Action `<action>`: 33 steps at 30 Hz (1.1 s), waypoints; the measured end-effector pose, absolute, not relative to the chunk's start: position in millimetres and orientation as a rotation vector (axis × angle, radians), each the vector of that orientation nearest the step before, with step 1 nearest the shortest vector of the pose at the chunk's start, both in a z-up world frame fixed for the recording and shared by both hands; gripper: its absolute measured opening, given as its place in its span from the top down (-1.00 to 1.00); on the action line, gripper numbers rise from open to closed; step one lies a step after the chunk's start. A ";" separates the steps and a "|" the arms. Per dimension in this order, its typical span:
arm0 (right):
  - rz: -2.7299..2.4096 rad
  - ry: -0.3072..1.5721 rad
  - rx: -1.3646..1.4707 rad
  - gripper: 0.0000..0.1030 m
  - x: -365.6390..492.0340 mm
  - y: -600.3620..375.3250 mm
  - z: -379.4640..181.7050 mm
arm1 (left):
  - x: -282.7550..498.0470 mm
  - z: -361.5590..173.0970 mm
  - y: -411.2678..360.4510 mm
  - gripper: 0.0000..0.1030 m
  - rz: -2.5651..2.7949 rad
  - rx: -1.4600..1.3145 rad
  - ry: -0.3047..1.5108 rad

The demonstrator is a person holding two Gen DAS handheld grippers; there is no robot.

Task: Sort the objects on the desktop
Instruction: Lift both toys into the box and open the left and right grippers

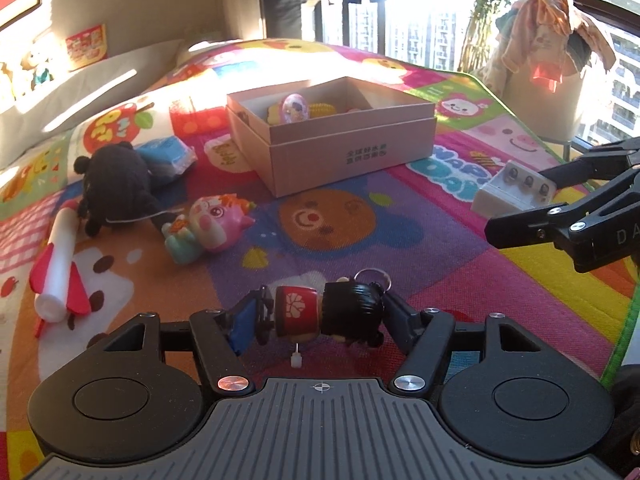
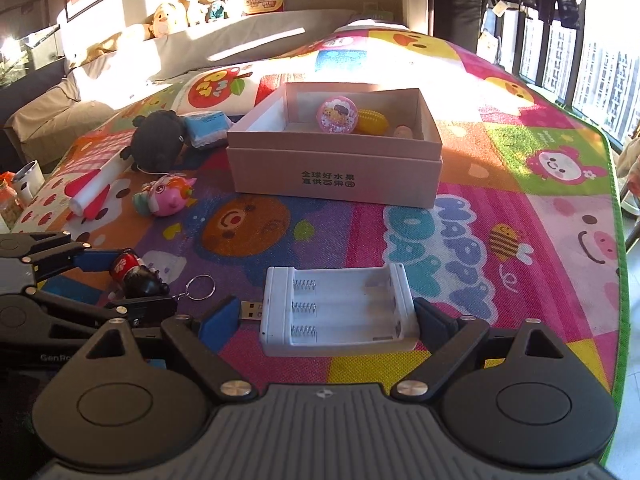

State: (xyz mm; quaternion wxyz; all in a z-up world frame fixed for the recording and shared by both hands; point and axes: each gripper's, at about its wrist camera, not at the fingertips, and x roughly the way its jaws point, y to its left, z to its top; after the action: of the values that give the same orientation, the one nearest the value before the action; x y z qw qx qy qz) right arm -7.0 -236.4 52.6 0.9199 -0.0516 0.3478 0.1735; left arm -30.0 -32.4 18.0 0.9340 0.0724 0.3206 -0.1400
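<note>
A small doll keychain point(image 1: 320, 312) with a red body, black hair and a metal ring lies crosswise between the fingers of my left gripper point(image 1: 322, 316), which is shut on it just above the colourful play mat point(image 1: 360, 248). The right wrist view shows the same doll point(image 2: 136, 276) in the left gripper point(image 2: 136, 282). My right gripper point(image 2: 326, 318) is shut on a white battery charger point(image 2: 340, 308), one pad against its USB plug point(image 2: 250, 310). The right gripper point(image 1: 520, 206) and charger point(image 1: 512, 190) appear at the left view's right edge. An open cardboard box point(image 2: 336, 160) stands ahead, mid-mat.
The box point(image 1: 352, 136) holds a pink ball point(image 2: 337, 114) and a yellow corn toy point(image 2: 372, 121). To its left lie a black plush point(image 1: 116, 184), a blue tissue pack point(image 1: 168, 156), a pink pig toy point(image 1: 212, 224) and a red-and-white rocket point(image 1: 60, 264). A laundry bin point(image 1: 552, 80) stands beyond the mat's right edge.
</note>
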 end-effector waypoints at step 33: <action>0.298 0.458 -0.186 -0.93 132.6 -231.3 102.2 | 116.8 108.2 7.8 -0.86 -0.274 0.042 0.466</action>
State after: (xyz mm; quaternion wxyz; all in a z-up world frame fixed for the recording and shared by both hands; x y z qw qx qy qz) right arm 132.6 -231.3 102.2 0.9586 -0.0918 0.2258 0.1469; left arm 116.8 7.8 108.2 0.9635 0.0209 0.2300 -0.1355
